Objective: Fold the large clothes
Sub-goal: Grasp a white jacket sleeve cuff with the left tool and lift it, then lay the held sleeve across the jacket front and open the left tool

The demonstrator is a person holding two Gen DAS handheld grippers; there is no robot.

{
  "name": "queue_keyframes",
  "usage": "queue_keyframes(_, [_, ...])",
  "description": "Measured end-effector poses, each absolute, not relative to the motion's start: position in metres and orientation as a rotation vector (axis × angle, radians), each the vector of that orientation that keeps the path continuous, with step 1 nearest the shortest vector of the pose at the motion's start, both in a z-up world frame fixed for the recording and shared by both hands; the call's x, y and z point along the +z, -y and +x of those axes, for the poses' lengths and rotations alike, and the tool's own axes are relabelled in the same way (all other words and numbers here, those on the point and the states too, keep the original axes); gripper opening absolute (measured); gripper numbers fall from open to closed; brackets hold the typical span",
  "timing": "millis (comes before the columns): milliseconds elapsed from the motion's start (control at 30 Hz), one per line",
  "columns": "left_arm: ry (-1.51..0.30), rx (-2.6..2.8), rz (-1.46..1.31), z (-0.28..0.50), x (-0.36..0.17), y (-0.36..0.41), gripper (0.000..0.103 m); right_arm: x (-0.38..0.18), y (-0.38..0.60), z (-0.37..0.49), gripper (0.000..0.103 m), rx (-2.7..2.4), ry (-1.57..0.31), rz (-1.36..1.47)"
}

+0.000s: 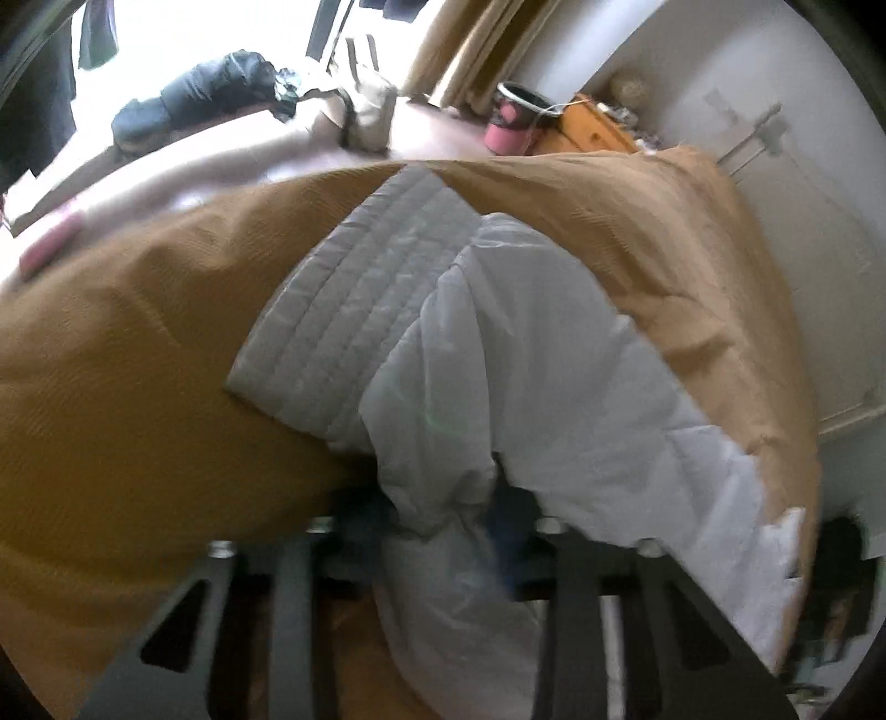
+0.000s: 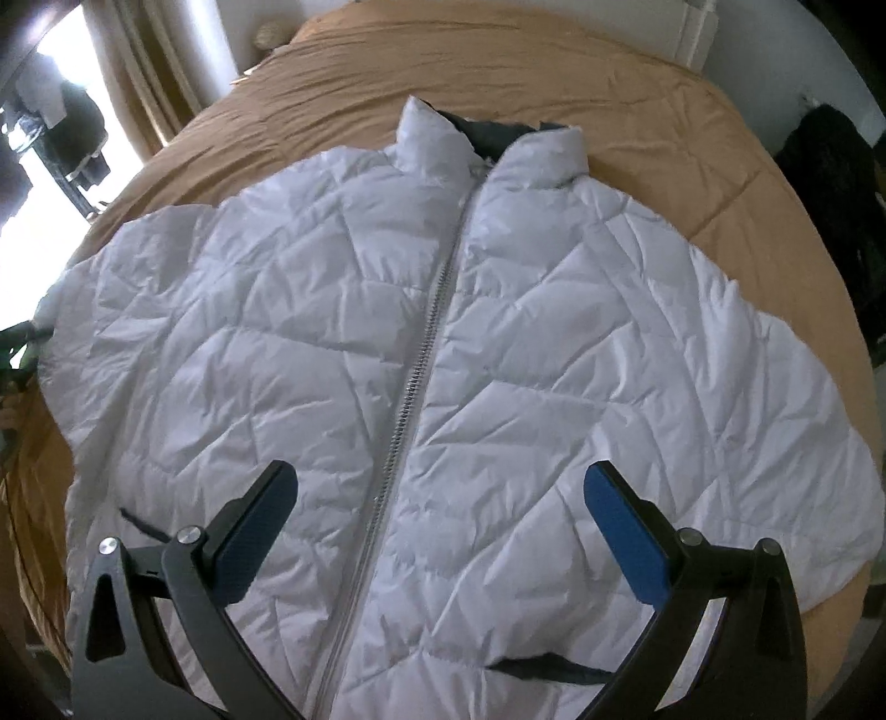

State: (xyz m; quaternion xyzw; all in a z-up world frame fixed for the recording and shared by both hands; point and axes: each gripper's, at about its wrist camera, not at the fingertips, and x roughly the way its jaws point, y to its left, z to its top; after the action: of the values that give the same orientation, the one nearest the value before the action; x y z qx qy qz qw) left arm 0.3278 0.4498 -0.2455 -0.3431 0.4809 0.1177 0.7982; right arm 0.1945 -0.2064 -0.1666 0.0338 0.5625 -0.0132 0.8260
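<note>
- White quilted puffer jacket (image 2: 443, 360) lies zipped, front up, on the tan bedspread (image 2: 498, 72).
- Right gripper (image 2: 440, 526) hovers wide open over it.
- Left gripper (image 1: 443, 515) pinches the jacket's cuff (image 1: 343, 332).

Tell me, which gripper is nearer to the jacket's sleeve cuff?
Left. The left gripper is pinching the white jacket by its sleeve cuff; the right gripper hovers open above the hem by the zipper.

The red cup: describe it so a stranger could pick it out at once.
Start at the bed with the tan cover in the left wrist view and follow it to the far end by the curtains. The red cup stands there beside an orange wooden piece. It alone is red, with a dark open mouth and a pale cord across the rim.
</note>
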Motion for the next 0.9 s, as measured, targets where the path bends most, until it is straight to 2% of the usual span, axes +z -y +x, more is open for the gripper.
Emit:
queue_keyframes(67, [-0.989, 0.228, -0.795, 0.324, -0.242, -0.455, 0.014, -0.170, 0.206, 0.197, 0.103, -0.039, -1.193, 0.075])
queue_keyframes(133, [-0.957, 0.216, -0.822, 0.321, -0.237, -0.458, 0.011, -0.171, 0.207, 0.200, 0.103, -0.045, -1.183, 0.082])
queue_keyframes(267, [-0.886, 0.208, -0.794, 0.309, -0.207, -0.449, 0.010, -0.173, 0.207, 0.200, 0.103, -0.042, -1.180, 0.085])
queue_keyframes(400, [-0.801, 0.168, -0.669, 0.301, -0.144, -0.414, 0.009, -0.171, 0.215, 0.194, 0.103, -0.031, -1.162, 0.124])
queue_keyframes(533, [-0.683, 0.101, -0.538, 0.297, -0.065, -0.347, 0.009, -0.167, 0.235, 0.190, 0.103, -0.029, -1.137, 0.204])
queue_keyframes(667, [-0.632, -0.012, -0.434, 0.294, -0.010, -0.250, 0.009, -0.153, 0.261, 0.186, 0.103, -0.046, -1.086, 0.275])
queue_keyframes(833, [-0.669, -0.183, -0.329, 0.298, 0.001, -0.117, 0.009, -0.126, 0.306, 0.172, 0.103, -0.095, -0.975, 0.348])
queue_keyframes(900, [-0.704, -0.242, -0.299, 0.301, -0.010, -0.064, 0.009, -0.120, 0.326, 0.163, 0.103, -0.136, -0.930, 0.369])
